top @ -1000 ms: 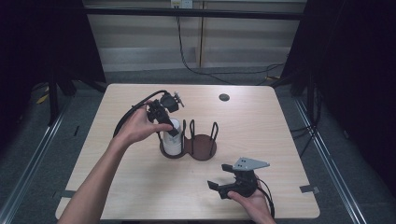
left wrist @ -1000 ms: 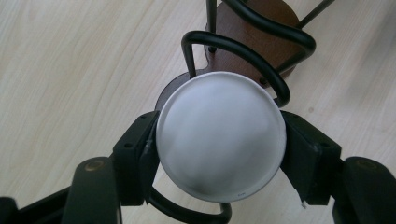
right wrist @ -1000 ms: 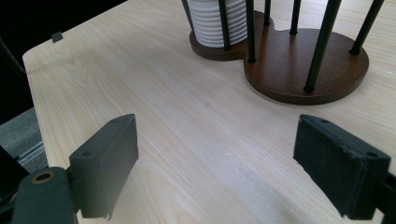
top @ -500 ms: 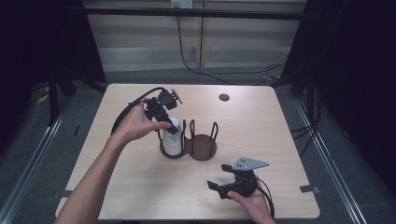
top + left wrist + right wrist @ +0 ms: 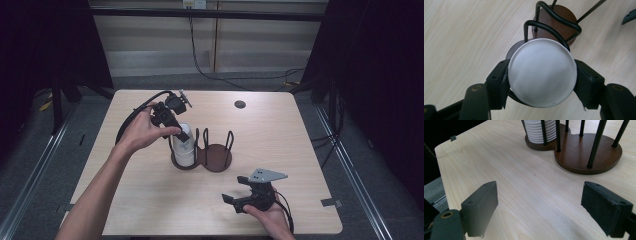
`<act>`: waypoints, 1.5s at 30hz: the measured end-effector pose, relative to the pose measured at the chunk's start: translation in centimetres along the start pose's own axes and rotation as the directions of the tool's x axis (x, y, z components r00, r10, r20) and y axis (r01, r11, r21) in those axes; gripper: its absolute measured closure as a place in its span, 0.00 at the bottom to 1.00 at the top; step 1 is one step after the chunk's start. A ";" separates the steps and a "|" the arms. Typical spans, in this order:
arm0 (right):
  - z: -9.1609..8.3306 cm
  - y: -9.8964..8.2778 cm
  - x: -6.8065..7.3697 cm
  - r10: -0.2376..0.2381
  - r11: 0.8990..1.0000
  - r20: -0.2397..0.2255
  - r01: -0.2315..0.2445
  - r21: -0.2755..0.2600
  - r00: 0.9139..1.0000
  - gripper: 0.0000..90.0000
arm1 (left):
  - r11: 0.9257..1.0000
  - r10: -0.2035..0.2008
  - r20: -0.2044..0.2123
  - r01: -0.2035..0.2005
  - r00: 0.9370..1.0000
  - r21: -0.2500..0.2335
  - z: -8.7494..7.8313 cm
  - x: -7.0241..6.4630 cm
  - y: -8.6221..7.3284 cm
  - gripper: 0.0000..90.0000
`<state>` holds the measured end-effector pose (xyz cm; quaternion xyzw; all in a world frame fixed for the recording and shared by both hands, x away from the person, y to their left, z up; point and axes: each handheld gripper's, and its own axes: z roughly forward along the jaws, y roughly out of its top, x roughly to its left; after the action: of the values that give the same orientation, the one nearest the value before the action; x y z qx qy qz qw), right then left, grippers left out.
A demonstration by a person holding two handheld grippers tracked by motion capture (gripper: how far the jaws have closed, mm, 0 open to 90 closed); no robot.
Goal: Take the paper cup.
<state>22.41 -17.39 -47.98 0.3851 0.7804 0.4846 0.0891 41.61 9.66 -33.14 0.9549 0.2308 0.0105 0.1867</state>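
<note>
A stack of white cups [image 5: 184, 147] stands upside down in the left bay of a brown wooden holder [image 5: 216, 159] with black wire posts. My left gripper [image 5: 179, 131] reaches down onto the top of the stack. In the left gripper view its jaws have just been closing, and both pads now press the sides of the top white cup [image 5: 542, 71], with the holder [image 5: 556, 17] behind it. My right gripper [image 5: 235, 201] rests open near the table's front right. Between its jaws [image 5: 540, 205] lies bare wood, and the holder [image 5: 584, 152] and the cups [image 5: 541, 131] stand beyond.
A small dark disc [image 5: 240, 104] lies at the back of the table [image 5: 300, 150]. The holder's right bay [image 5: 220, 150] holds nothing. A black cable [image 5: 135, 112] loops from my left gripper. A tape marker [image 5: 330, 202] sits at the front right edge.
The left hand has shifted only slightly over the cup stack. The right gripper has stayed where it was.
</note>
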 end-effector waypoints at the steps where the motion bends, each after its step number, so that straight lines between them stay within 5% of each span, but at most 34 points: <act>1: 0.0 0.0 0.0 0.001 1.000 0.000 -0.001 0.000 1.000 0.15 | 1.000 -0.003 0.002 0.003 1.000 0.004 -0.2 0.0 0.0 0.41; 27: -0.2 0.1 0.0 0.004 1.000 0.016 -0.004 -0.022 1.000 0.16 | 0.992 -0.012 0.035 0.017 0.999 -0.125 -3.5 0.3 -1.8 0.41; 34: -0.2 0.1 0.0 0.006 1.000 0.013 -0.005 -0.021 1.000 0.16 | 0.984 -0.035 0.016 0.038 0.999 -0.172 -4.2 0.2 -2.6 0.41; 45: 0.0 0.1 0.0 0.004 1.000 0.010 -0.004 -0.018 1.000 0.16 | 0.963 -0.008 0.011 0.010 1.000 -0.269 -5.7 -0.3 -4.1 0.41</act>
<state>22.44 -17.35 -47.83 0.3880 0.7748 0.4899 0.0955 38.99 14.90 -29.32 0.9197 0.2307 0.0363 0.3157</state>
